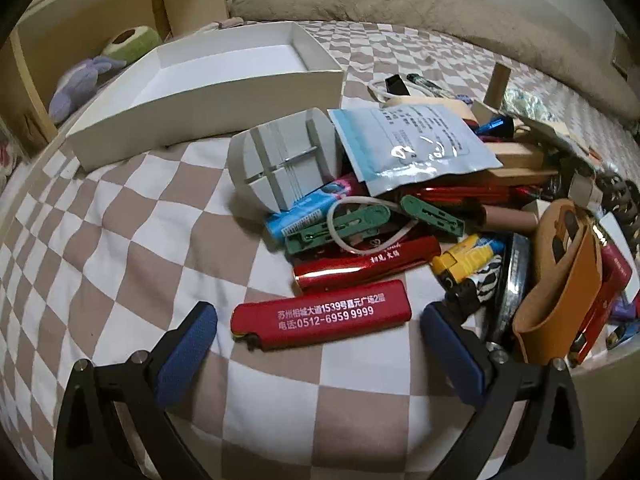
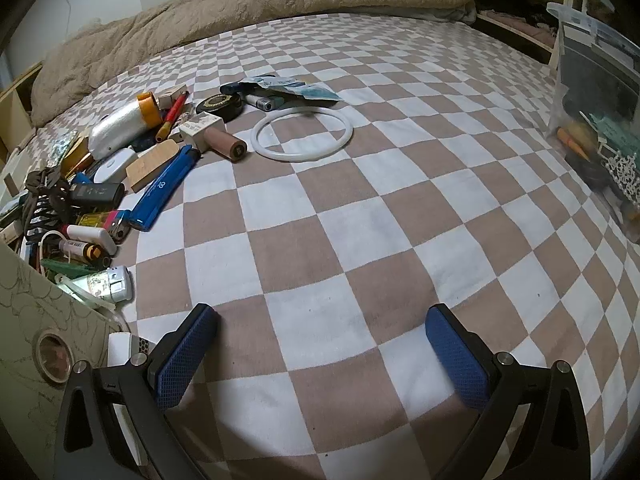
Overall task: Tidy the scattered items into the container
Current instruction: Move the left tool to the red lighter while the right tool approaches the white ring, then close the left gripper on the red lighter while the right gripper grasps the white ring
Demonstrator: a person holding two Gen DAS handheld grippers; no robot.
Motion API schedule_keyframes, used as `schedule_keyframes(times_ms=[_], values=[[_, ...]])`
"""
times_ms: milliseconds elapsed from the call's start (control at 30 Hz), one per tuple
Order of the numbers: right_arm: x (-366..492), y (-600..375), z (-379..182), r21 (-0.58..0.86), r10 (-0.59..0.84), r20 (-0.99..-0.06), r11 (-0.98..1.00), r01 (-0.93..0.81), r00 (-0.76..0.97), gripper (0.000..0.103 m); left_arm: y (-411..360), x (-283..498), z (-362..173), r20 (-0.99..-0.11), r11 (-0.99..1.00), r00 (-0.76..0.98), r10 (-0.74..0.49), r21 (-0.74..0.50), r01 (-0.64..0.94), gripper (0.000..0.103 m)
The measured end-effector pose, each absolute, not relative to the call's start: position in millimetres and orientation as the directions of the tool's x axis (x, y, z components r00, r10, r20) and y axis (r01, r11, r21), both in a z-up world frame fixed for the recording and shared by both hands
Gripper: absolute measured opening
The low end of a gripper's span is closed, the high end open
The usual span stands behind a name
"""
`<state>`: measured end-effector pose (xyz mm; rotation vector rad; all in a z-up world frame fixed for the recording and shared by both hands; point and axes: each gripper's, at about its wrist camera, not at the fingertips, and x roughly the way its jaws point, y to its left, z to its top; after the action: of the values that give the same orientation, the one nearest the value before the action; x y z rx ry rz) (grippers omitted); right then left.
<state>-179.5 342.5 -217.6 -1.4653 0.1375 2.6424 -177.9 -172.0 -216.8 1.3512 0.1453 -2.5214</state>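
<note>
A pile of small items lies on the checkered bedspread [image 1: 120,248]. Nearest to me is a red lighter [image 1: 322,316] with white print, lying flat between and just beyond the blue pads of my left gripper [image 1: 318,322], which is open and empty. Behind it sit a red tube [image 1: 366,262], green clips [image 1: 340,226], a grey plastic block [image 1: 284,160] and a foil pouch [image 1: 412,146]. The white box [image 1: 208,80] stands empty at the back left. My right gripper [image 2: 322,326] is open over bare bedspread [image 2: 360,220]; the pile [image 2: 104,184] lies to its left.
A white ring [image 2: 304,132] and a blue lighter [image 2: 164,188] lie apart from the heap. A clear bag of items [image 2: 600,120] stands at the right. A beige blanket [image 2: 240,4] runs along the far side. A wooden shelf [image 1: 80,32] holds soft toys.
</note>
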Motion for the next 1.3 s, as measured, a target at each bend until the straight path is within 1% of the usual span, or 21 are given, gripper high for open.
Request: schedule_keyframes(times_ms=[67, 100, 167, 233, 300, 367, 467, 633, 733, 867, 1000, 1100, 1200, 1233, 1267, 1300], values=[[-185.9, 338.6, -215.9, -0.014, 0.07, -0.862, -0.993, -0.113, -0.503, 0.103, -173.5, -174.6, -215.8, -0.822, -0.954, -0.532, -0.203, 0.043, 0.298, 0.095], [-191.5, 336.6, -213.0, -0.039, 0.081, -0.863, -0.995, -0.094, -0.499, 0.103, -174.2, -171.4, -215.3, -0.819, -0.952, -0.536, -0.207, 0.043, 0.302, 0.093], [-201.7, 334.5, -206.8, -0.07, 0.103, -0.854, -0.994, -0.083, -0.51, 0.103, -178.9, -167.8, -213.7, -0.812, -0.948, -0.549, -0.201, 0.02, 0.317, 0.086], [-214.4, 334.7, -201.8, -0.041, 0.072, -0.848, -0.997, -0.071, -0.525, 0.103, -182.4, -164.9, -212.8, -0.807, -0.943, -0.556, -0.197, 0.001, 0.332, 0.082], [-229.6, 337.8, -199.7, 0.043, 0.006, -0.844, -0.996, -0.078, -0.536, 0.103, -180.8, -163.1, -213.7, -0.799, -0.941, -0.564, -0.208, 0.006, 0.337, 0.082], [-244.0, 339.3, -199.3, 0.09, -0.03, -0.84, -0.992, -0.086, -0.541, 0.103, -173.2, -162.9, -215.9, -0.788, -0.939, -0.564, -0.245, 0.049, 0.339, 0.082], [-267.8, 342.7, -195.6, 0.109, -0.03, -0.829, -0.988, -0.11, -0.558, 0.103, -164.0, -163.7, -218.5, -0.77, -0.933, -0.564, -0.299, 0.113, 0.341, 0.082], [-305.2, 357.2, -199.9, 0.191, -0.053, -0.831, -0.962, -0.194, -0.553, 0.103, -164.2, -162.9, -220.8, -0.761, -0.931, -0.57, -0.309, 0.121, 0.343, 0.082], [-321.7, 367.8, -211.3, 0.175, -0.017, -0.853, -0.951, -0.256, -0.522, 0.103, -163.6, -163.6, -221.5, -0.759, -0.93, -0.569, -0.317, 0.131, 0.344, 0.082], [-335.2, 367.7, -217.2, 0.131, 0.03, -0.864, -0.951, -0.281, -0.503, 0.103, -162.7, -164.3, -221.8, -0.757, -0.928, -0.567, -0.325, 0.14, 0.345, 0.082], [-343.8, 345.5, -225.9, -0.035, 0.148, -0.879, -0.968, -0.249, -0.453, 0.103, -162.0, -164.4, -222.2, -0.756, -0.927, -0.567, -0.328, 0.143, 0.345, 0.082], [-338.5, 346.1, -226.8, -0.013, 0.134, -0.866, -0.969, -0.247, -0.481, 0.103, -161.8, -164.5, -222.1, -0.756, -0.928, -0.567, -0.328, 0.143, 0.345, 0.082], [-326.3, 347.3, -227.0, -0.004, 0.122, -0.841, -0.975, -0.22, -0.527, 0.095, -162.3, -164.5, -221.6, -0.756, -0.928, -0.568, -0.324, 0.137, 0.345, 0.082], [-321.6, 348.5, -225.5, 0.003, 0.117, -0.835, -0.976, -0.216, -0.538, 0.087, -163.0, -164.1, -221.3, -0.757, -0.929, -0.57, -0.321, 0.133, 0.346, 0.082], [-316.4, 348.1, -223.9, 0.006, 0.112, -0.828, -0.978, -0.209, -0.55, 0.084, -163.4, -163.6, -221.1, -0.757, -0.929, -0.571, -0.319, 0.131, 0.346, 0.082], [-310.0, 347.9, -222.8, 0.014, 0.101, -0.822, -0.98, -0.197, -0.561, 0.084, -163.8, -163.5, -220.9, -0.757, -0.929, -0.571, -0.318, 0.129, 0.346, 0.082]])
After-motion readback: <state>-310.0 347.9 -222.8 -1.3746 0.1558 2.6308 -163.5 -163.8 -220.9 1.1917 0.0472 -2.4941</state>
